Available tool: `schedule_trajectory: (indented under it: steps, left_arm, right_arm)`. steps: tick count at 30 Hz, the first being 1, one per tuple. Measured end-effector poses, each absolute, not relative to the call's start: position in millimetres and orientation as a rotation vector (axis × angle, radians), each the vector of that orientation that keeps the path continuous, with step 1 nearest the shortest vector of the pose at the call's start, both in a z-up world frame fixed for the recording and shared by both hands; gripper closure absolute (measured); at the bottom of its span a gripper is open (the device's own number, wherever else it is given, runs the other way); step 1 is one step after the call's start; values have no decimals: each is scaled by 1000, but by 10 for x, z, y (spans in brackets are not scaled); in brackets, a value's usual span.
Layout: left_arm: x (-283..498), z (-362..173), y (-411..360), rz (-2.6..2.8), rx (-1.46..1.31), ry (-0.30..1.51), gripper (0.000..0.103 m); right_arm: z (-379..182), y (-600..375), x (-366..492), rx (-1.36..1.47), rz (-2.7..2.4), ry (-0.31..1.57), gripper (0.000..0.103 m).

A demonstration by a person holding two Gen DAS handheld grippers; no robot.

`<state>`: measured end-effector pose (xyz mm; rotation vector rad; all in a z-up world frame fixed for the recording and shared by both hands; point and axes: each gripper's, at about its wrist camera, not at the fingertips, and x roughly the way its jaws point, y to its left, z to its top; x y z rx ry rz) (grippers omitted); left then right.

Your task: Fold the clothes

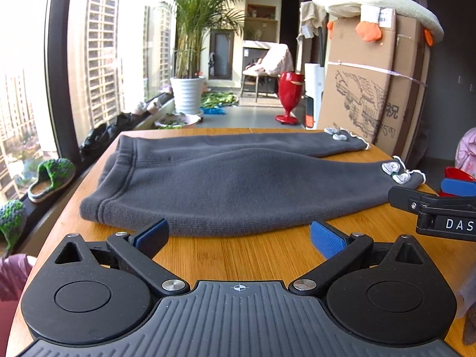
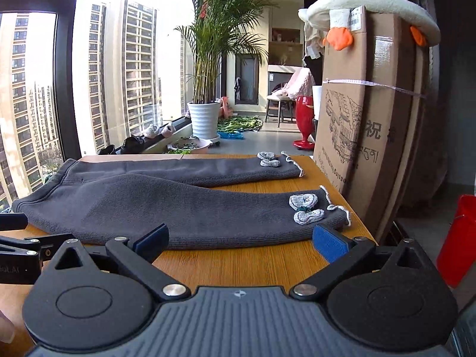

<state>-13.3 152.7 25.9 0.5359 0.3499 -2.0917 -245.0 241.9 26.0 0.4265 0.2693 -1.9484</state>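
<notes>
Lying on table: grey trousers (image 1: 238, 184) spread flat on the wooden table (image 1: 261, 255), waistband toward the window side, both legs running toward the cardboard box.
Trouser legs: apart at the cuffs, with a wedge of bare wood between them; the near leg lies closest to both grippers.
Cuff trim: pale knitted heart patches (image 2: 306, 208) sit on the near cuff, and a second pair (image 2: 267, 159) on the far cuff; white stitching edges both hems.
Left gripper (image 1: 238, 239): released, its blue-padded fingers (image 1: 325, 239) spread wide and holding nothing; it hangs just short of the trousers' near edge, around the middle of the garment.
Right gripper (image 2: 239, 239): also spread wide and empty, its fingers (image 2: 328, 242) just before the near leg, the right pad close beside the cuff.
Gripper spacing: in the left wrist view the right gripper's tip shows at the right edge, near the near cuff; in the right wrist view part of the left gripper shows at the left edge.
Cardboard box (image 2: 366, 136): stands upright just beyond the table's right side, with a cream plush toy (image 2: 372, 9) with orange feet draped over its top.
Window side: tall window (image 1: 38, 59) with apartment towers outside; a potted palm (image 2: 208, 89) stands on the floor behind the table.
Other floor items: red vase (image 1: 290, 95) and a red bucket (image 2: 458, 238).
</notes>
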Motion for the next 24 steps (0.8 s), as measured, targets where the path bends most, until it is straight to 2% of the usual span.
schedule_trajectory:
  steps: [11, 24]
  left_arm:
    - [104, 267, 1684, -2044, 457, 409, 0]
    - [74, 279, 1745, -2039, 451, 343, 0]
  right_arm:
    - [316, 2509, -2295, 402, -1945, 282, 0]
    - [305, 2514, -2341, 403, -1935, 255, 0]
